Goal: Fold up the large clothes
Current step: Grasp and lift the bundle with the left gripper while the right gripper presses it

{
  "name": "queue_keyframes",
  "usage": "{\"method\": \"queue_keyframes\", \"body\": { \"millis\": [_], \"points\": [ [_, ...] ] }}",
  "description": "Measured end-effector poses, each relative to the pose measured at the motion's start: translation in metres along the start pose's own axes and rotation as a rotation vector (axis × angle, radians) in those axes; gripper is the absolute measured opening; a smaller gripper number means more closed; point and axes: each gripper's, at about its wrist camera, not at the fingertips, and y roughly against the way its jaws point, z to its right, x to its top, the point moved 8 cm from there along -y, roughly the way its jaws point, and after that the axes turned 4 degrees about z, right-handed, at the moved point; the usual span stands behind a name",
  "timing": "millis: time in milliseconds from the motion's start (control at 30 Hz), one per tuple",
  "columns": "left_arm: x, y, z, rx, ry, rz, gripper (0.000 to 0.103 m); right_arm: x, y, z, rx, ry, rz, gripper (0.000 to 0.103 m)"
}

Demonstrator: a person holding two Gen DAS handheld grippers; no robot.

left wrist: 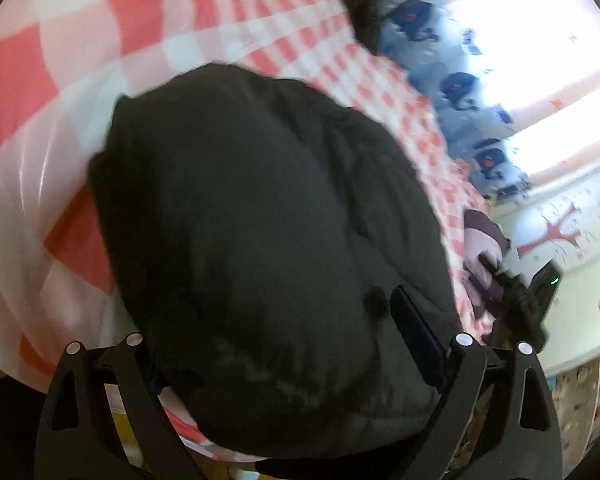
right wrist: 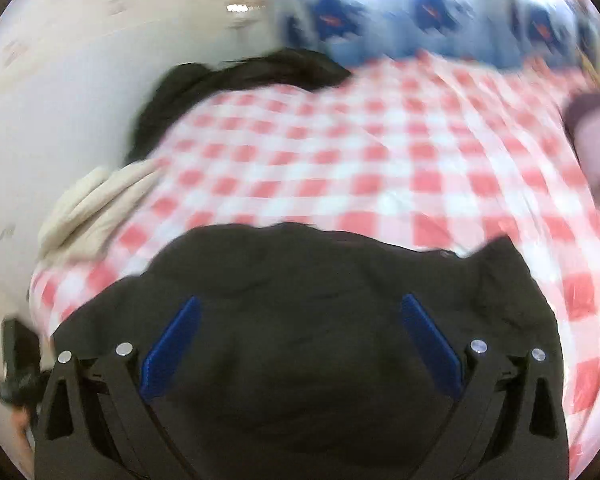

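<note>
A large black garment (left wrist: 260,240) lies bunched on a bed with a red and white checked cover (left wrist: 60,80). It fills the lower half of the right wrist view (right wrist: 308,320) too. My left gripper (left wrist: 276,320) is wide open right over the garment; its left finger is hidden behind cloth. My right gripper (right wrist: 300,312) is wide open, both blue pads (right wrist: 172,344) bare above the garment. In the left wrist view the other gripper (left wrist: 520,300) and a hand show at the right bed edge.
A second dark garment (right wrist: 240,76) and a cream folded cloth (right wrist: 96,208) lie at the far left of the bed by a white wall. Blue patterned curtains (left wrist: 452,80) hang behind the bed under a bright window.
</note>
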Motion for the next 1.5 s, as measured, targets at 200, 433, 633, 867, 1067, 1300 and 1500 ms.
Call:
{"method": "queue_keyframes", "body": {
  "millis": [200,433,633,867,1067,1300,1500],
  "points": [
    [0.01,-0.003,-0.027,-0.091,0.179,-0.001,0.088,-0.067,-0.046,0.033,0.009,-0.006,-0.192,0.096],
    [-0.002,-0.01,0.021,-0.123,-0.004,0.039,0.06,-0.004,-0.047,-0.008,0.031,0.044,-0.074,0.096],
    [-0.001,-0.012,0.003,-0.133,0.083,0.031,0.065,-0.029,-0.145,-0.038,-0.032,0.166,-0.318,0.098],
    [0.016,-0.023,-0.008,-0.133,0.169,0.021,0.083,-0.03,-0.035,-0.066,0.047,0.204,-0.105,0.097],
    [0.014,-0.029,0.029,-0.131,0.065,0.046,0.046,-0.115,-0.03,-0.064,0.013,0.286,-0.2,0.098],
    [0.02,-0.035,0.016,-0.125,0.103,0.029,0.057,-0.132,0.005,-0.073,0.02,0.253,-0.184,0.098],
    [0.029,-0.036,0.007,-0.125,0.17,0.049,0.069,-0.102,0.013,-0.083,0.023,0.276,-0.153,0.097]
  ]
}}
